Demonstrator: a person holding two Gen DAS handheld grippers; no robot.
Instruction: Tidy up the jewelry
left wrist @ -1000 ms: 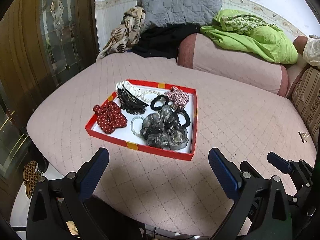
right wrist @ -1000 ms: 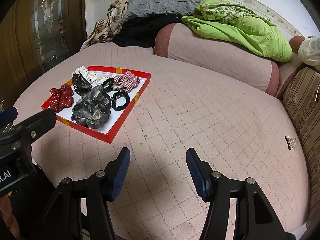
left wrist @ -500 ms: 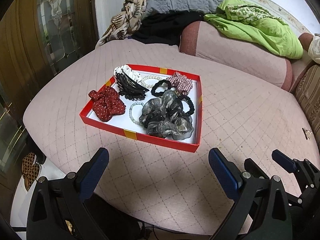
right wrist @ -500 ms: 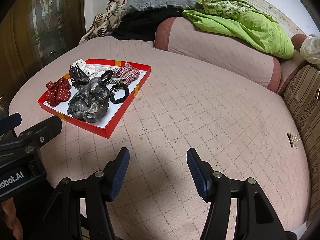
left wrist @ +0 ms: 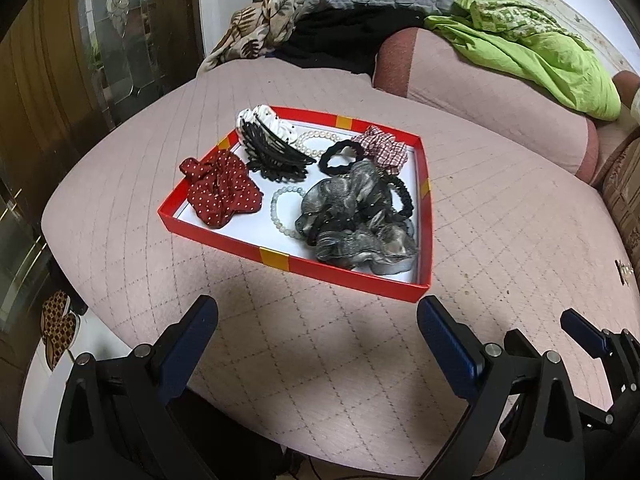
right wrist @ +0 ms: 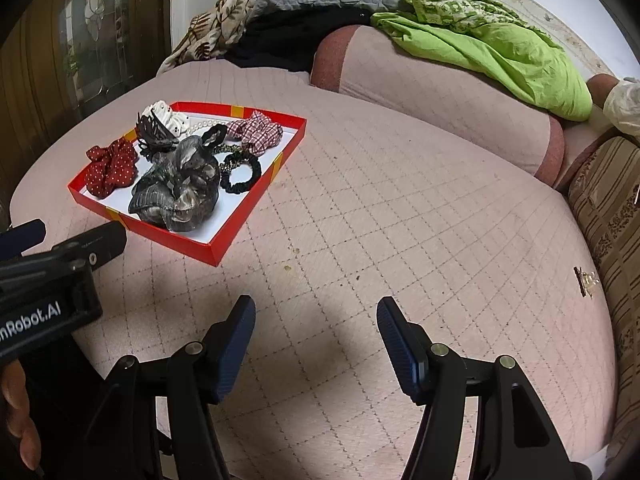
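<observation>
Both grippers are hovering low over the pink quilted bed [left wrist: 360, 360], neither one touching anything. The left gripper [left wrist: 318, 338] is standing spread wide and carrying nothing; the red tray [left wrist: 276, 258] is lying straight ahead of it, just past the fingertips. The right gripper [right wrist: 316, 334] is likewise parted and unloaded, with the tray [right wrist: 208, 250] sitting ahead and off to its left, well apart. Everything to be sorted is lying inside the tray: a grey scrunchie [left wrist: 356, 220] nearest the left gripper, a red dotted scrunchie [left wrist: 222, 192] ahead-left, a black claw clip [left wrist: 276, 158] beyond that, a bead bracelet [left wrist: 280, 210] half tucked under the grey fabric, black hair ties [left wrist: 340, 156], a pearl strand [left wrist: 316, 140] and a checked scrunchie [left wrist: 384, 148] at the far side. Judgement: the scrunchies are looking light, soft and compressible, so pinching a bunched fold should be holding them. The clip is seeming stiff and light; gripping across its spine seems safest, teeth avoided. The beads are looking small, hard and slippery; pinching across the band is likely needed, and the strand may be snagging the neighbouring fabric.
</observation>
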